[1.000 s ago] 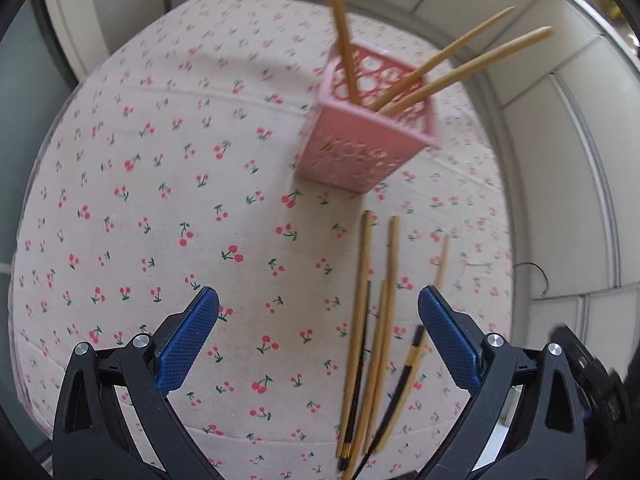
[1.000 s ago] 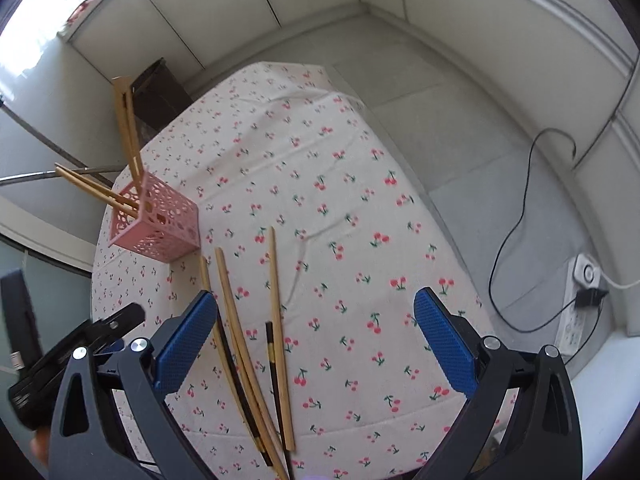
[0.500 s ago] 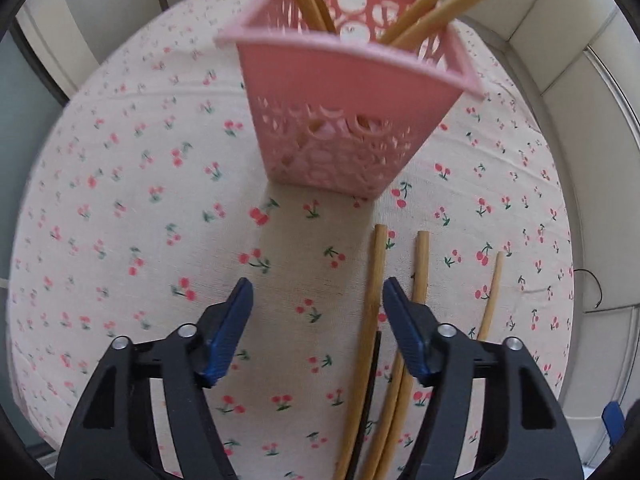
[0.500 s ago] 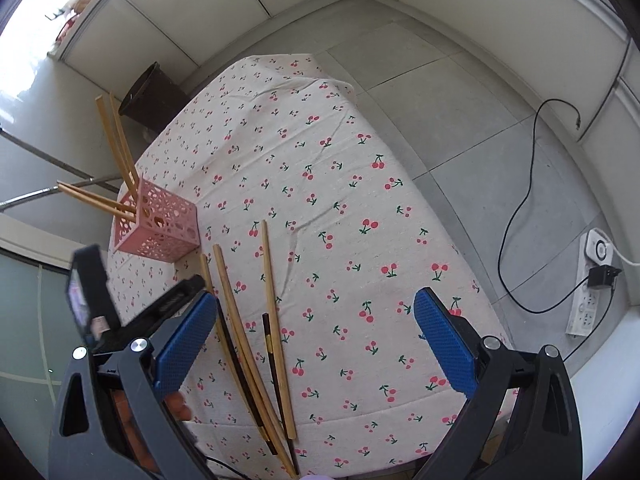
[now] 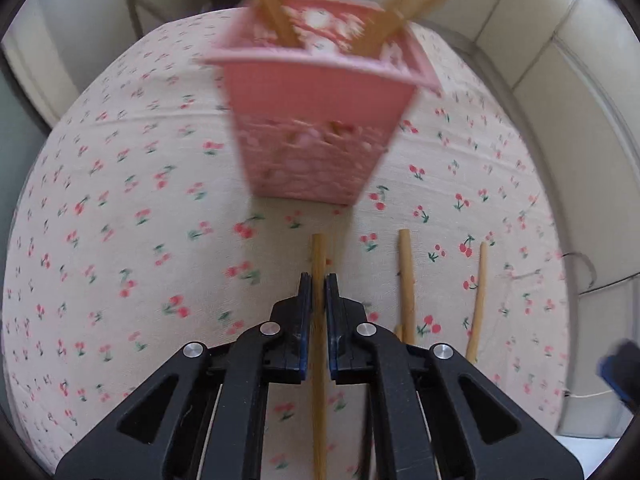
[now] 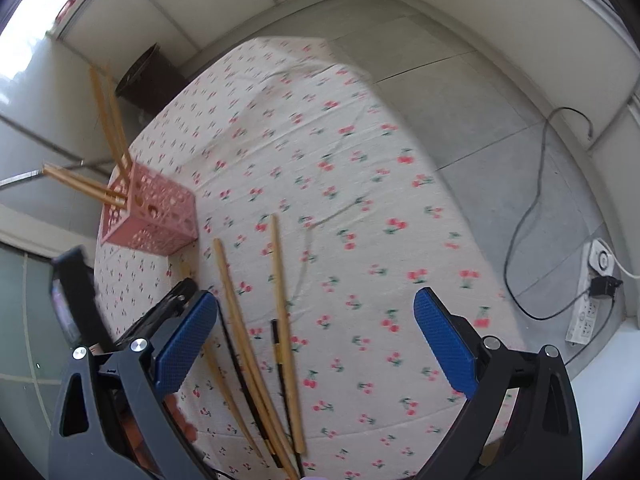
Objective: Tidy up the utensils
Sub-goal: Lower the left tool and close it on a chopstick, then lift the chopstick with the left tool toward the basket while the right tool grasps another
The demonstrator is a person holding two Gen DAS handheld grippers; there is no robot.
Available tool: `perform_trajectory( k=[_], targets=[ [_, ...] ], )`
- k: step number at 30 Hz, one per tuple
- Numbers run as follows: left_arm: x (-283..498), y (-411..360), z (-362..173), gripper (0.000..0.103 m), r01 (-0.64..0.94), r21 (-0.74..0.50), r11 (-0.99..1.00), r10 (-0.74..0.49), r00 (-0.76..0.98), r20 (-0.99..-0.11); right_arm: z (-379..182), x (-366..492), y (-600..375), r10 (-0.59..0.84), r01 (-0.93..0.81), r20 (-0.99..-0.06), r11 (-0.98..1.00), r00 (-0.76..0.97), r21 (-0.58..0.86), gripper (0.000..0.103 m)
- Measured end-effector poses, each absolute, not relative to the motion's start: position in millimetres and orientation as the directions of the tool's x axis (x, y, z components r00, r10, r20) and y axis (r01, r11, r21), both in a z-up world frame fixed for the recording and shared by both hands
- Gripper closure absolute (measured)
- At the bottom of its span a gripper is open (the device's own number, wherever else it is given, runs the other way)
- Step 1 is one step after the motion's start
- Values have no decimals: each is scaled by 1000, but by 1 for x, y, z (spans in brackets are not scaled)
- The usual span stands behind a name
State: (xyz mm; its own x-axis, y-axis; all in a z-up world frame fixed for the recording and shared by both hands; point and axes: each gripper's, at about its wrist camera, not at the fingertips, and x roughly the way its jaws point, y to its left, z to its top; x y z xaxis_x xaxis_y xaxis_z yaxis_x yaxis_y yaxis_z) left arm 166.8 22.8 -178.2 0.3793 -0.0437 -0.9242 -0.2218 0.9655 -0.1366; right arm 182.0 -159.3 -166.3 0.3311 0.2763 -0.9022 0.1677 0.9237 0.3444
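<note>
My left gripper (image 5: 319, 280) points down at the cherry-print cloth; its jaws are closing and the pads press both sides of a wooden chopstick (image 5: 319, 254) lying just short of the pink basket (image 5: 320, 128). Several chopsticks stand slanted in that basket. Two more wooden chopsticks (image 5: 406, 280) lie to the right of the held one. In the right wrist view my right gripper (image 6: 316, 296) hovers open above the cloth, nothing between its fingers. Loose chopsticks (image 6: 280, 300) and a dark one (image 6: 276, 344) lie under it, the basket (image 6: 156, 220) at far left.
The tablecloth (image 6: 360, 200) ends at a rounded edge on the right, with grey floor beyond. A power strip (image 6: 592, 308) and a black cable (image 6: 532, 208) lie on that floor. A dark bin (image 6: 148, 72) stands behind the table.
My left gripper came down and forward toward the basket, and its jaws went from wide open to shut on the leftmost chopstick. My right gripper stayed open and shifted slightly.
</note>
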Motion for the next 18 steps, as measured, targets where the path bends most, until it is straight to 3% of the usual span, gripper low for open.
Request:
perform_trajectory(
  k=[9, 14, 16, 17, 18],
  targets=[
    [125, 89, -92, 97, -219, -237, 946, -90, 528, -845, -192, 214, -71, 229, 57, -924, 964, 307, 258, 8],
    [113, 109, -61, 97, -207, -262, 942, -95, 585, -805, -212, 227, -38, 133, -3, -942, 990, 307, 139, 30],
    [110, 113, -59, 97, -204, -269, 941, -101, 591, -801, -223, 231, -30, 114, -12, -951, 993, 288, 115, 48],
    [109, 115, -58, 97, -204, -272, 940, -103, 592, -800, -228, 233, -27, 104, -16, -954, 994, 281, 104, 50],
    [110, 117, -58, 97, -205, -274, 940, -105, 591, -800, -229, 233, -24, 81, -23, -950, 997, 301, 78, 59]
  ],
)
